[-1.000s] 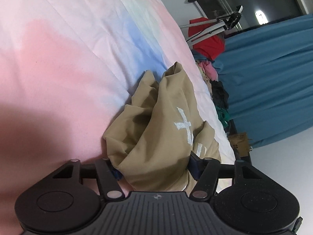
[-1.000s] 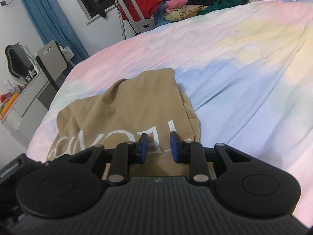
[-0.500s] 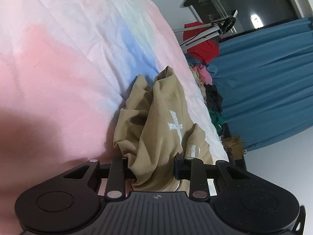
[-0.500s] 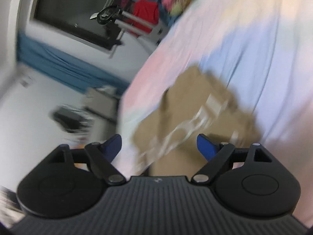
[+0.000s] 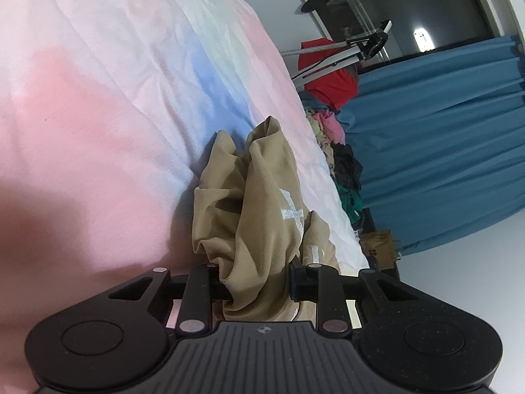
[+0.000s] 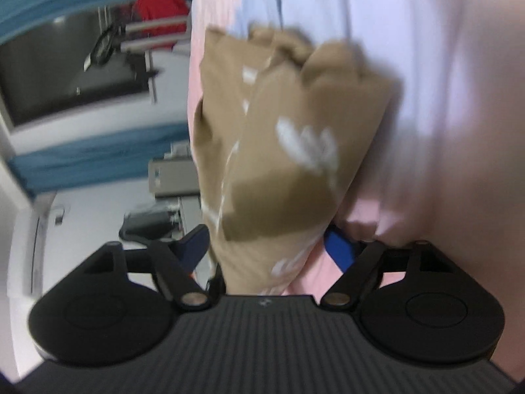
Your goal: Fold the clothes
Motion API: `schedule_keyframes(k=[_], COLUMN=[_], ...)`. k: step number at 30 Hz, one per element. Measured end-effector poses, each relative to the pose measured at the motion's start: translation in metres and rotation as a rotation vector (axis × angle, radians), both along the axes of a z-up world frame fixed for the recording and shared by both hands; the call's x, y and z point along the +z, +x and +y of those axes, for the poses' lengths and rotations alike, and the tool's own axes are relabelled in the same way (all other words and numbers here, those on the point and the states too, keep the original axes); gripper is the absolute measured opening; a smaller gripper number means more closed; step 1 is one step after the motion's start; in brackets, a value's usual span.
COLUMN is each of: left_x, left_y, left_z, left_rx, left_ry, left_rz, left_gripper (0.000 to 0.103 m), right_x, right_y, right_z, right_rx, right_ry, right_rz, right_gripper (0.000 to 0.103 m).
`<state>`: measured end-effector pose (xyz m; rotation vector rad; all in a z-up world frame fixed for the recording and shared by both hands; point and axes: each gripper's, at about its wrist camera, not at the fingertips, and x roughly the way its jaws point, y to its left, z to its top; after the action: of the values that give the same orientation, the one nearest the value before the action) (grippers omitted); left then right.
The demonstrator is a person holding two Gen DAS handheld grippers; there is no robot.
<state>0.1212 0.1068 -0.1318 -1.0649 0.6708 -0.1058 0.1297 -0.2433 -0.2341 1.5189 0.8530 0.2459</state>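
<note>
Our left tool [image 5: 259, 282] is pinching the bunched tan shirt [image 5: 259, 203] on the bed [image 5: 98, 98]; right tool [image 6: 267, 246], spread wide, just narrowed around it. We'd grab one edge only.

Soft, even indoor light; left wrist view sharp, right wrist view motion-blurred; fisheye bending and dark corners in both.

A pastel bedspread [image 5: 108, 105] in pink, blue and white fills the near left. Along its far right edge lies a heap of mixed clothes [image 5: 334, 151]. Behind them hang blue curtains [image 5: 436, 138], with a red garment [image 5: 331, 82] by a metal stand [image 5: 347, 49] before a dark window [image 5: 410, 10]. A cardboard box [image 5: 377, 246] sits low, right.
</note>
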Motion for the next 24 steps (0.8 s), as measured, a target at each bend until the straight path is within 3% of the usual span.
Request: schedule_keyframes(k=[3, 5, 6, 8, 10, 14, 18, 24], left_x=[0.001, 0.004, 0.005, 0.008, 0.013, 0.037, 0.076, 0.118], left_y=[0.0, 0.002, 0.003, 0.004, 0.006, 0.01, 0.027, 0.101], left_z=[0.001, 0.0, -0.001, -0.003, -0.002, -0.004, -0.03, -0.12], left_rx=[0.001, -0.005, -0.007, -0.013, -0.015, -0.043, -0.099, -0.205], left_ry=[-0.014, -0.008, 0.0, 0.003, -0.042, -0.106, -0.106, -0.102], left_rz=[-0.009, -0.016, -0.021, -0.026, 0.003, 0.047, 0.054, 0.069], left_gripper=[0.026, 0.026, 0.026, 0.026, 0.025, 0.025, 0.025, 0.025], right_x=[0.001, -0.002, -0.002, 0.005, 0.016, 0.052, 0.096, 0.142], right_y=[-0.008, -0.009, -0.007, -0.006, -0.008, -0.023, -0.034, -0.019], right_z=[-0.015, -0.021, -0.021, -0.018, -0.017, -0.022, -0.04, -0.12], right_rx=[-0.109, -0.152, -0.151, -0.143, -0.147, -0.16, -0.177, -0.28], right_ry=[-0.034, -0.044, -0.06, -0.107, -0.138, -0.18, -0.217, -0.262], right_rz=[0.007, 0.014, 0.016, 0.003, -0.028, -0.074, -0.134, -0.179], right_gripper=[0.066, 0.055, 0.052, 0.035, 0.029, 0.026, 0.026, 0.026])
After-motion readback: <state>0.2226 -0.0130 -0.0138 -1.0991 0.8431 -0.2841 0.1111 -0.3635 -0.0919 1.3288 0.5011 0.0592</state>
